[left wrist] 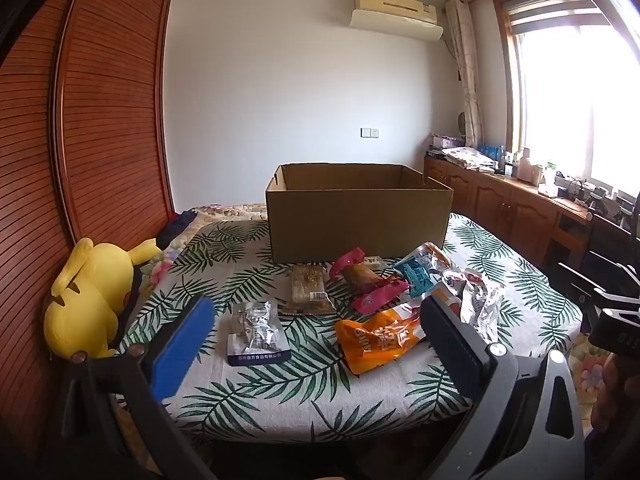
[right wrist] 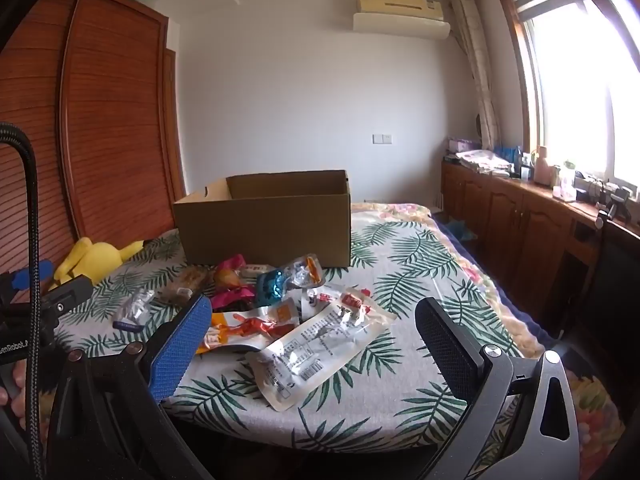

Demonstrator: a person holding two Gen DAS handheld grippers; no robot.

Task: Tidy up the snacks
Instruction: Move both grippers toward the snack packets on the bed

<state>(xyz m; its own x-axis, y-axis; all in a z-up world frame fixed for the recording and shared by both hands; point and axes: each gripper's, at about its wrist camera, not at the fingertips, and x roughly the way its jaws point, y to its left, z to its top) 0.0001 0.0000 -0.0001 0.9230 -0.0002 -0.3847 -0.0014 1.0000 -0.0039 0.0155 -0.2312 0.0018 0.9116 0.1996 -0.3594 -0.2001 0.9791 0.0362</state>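
An open cardboard box [left wrist: 358, 212] [right wrist: 264, 220] stands at the back of a leaf-print cloth [left wrist: 280, 380] [right wrist: 400, 380]. Several snack packets lie in front of it: a silver pouch [left wrist: 257, 330], a clear-wrapped brown bar [left wrist: 308, 290], pink wrappers [left wrist: 376, 298], a teal packet [left wrist: 416, 276], an orange bag [left wrist: 380, 336] and a long silver label-printed packet [right wrist: 320, 348]. My left gripper [left wrist: 316, 344] hangs open above the near packets, holding nothing. My right gripper [right wrist: 312, 344] is open too, over the long silver packet, apart from it.
A yellow plush toy [left wrist: 88, 300] [right wrist: 96, 258] lies at the cloth's left edge, beside a slatted wooden wardrobe [left wrist: 80, 140]. Wooden cabinets [right wrist: 520, 220] with clutter run along the right under a bright window. The left gripper's body [right wrist: 32, 312] shows at the left of the right wrist view.
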